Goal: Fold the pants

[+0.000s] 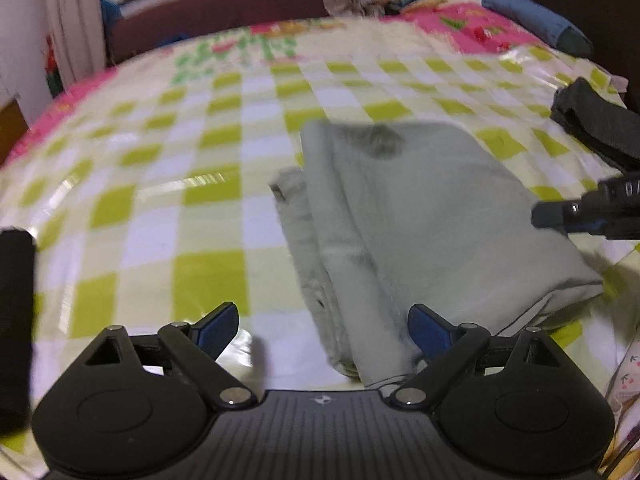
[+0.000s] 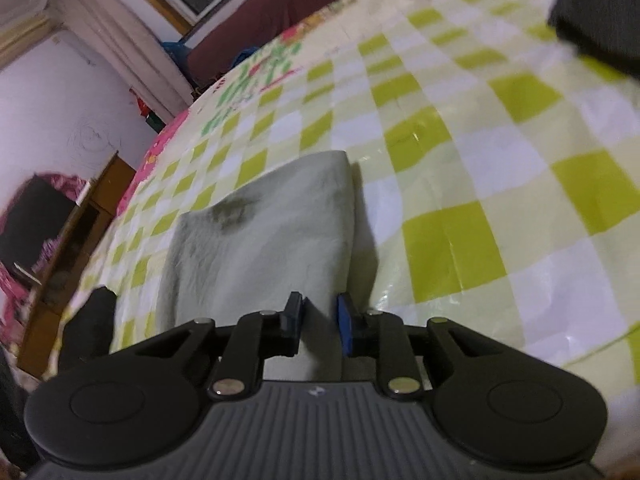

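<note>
Pinching folded pants (image 2: 264, 248), right claw (image 2: 319, 322); no legible writing

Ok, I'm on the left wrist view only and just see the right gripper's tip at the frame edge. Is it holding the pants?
Observer: Yes. In the right wrist view the right gripper has its jaws closed on the near edge of the pants.
Operator: Is that edge flat on the cover?
Observer: No. The cloth slopes up from the cover to the jaws, so that edge is off the bed.
Operator: Anything beyond the bed on that side?
Observer: Wooden furniture stands beside it, by the wall.
</note>
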Demonstrator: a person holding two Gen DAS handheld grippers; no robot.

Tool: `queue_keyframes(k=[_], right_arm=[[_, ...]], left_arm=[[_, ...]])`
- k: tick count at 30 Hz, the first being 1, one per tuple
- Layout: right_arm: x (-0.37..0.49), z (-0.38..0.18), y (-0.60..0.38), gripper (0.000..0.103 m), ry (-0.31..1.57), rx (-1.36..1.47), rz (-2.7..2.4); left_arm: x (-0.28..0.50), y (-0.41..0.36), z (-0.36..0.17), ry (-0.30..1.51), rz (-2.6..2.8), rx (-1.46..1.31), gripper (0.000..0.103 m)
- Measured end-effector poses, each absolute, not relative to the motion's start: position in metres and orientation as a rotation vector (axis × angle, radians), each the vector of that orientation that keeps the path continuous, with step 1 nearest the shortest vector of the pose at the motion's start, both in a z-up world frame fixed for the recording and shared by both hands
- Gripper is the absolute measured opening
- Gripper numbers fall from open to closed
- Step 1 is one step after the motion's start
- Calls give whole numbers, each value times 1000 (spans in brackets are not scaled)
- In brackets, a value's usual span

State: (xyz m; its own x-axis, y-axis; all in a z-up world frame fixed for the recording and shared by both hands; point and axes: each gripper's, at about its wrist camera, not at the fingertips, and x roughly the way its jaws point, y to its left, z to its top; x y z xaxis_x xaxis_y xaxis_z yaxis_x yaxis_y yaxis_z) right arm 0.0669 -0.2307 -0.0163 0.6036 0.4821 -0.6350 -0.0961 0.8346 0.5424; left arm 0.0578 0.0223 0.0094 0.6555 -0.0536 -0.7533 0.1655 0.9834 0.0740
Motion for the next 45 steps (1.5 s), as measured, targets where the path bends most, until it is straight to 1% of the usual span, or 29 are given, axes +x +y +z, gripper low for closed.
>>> queue_keyframes(k=[4, 9, 10, 12, 14, 16, 19, 25, 27, 30, 36, 45], right_arm=[[56, -10, -223, 22, 845, 408, 316], [45, -5, -218, 23, 829, 366, 294], [43, -5, -215, 24, 828, 351, 294], [42, -8, -211, 30, 839, 335, 300], [42, -10, -209, 30, 847, 313, 282], [40, -13, -210, 30, 864, 319, 276], [35, -11, -211, 30, 868, 325, 263], [26, 4, -195, 30, 807, 261, 264], [31, -4, -192, 35, 845, 241, 248], [33, -18, -198, 35, 913, 310, 219], [15, -5, -192, 35, 819, 285, 237], [9, -9, -196, 35, 777, 306, 232]], left_arm=[[56, 14, 25, 748, -111, 196, 103], [64, 8, 28, 708, -136, 152, 103], [68, 5, 24, 712, -139, 150, 103], [76, -1, 12, 743, -135, 181, 103], [83, -5, -4, 791, -82, 244, 103], [83, 3, -13, 821, -69, 236, 103], [80, 19, -11, 834, -62, 143, 103], [61, 16, -2, 829, -68, 139, 103], [59, 14, -6, 855, -74, 137, 103], [60, 9, -12, 879, -73, 162, 103], [53, 5, -6, 867, -72, 167, 103], [45, 0, -6, 873, -80, 179, 103]])
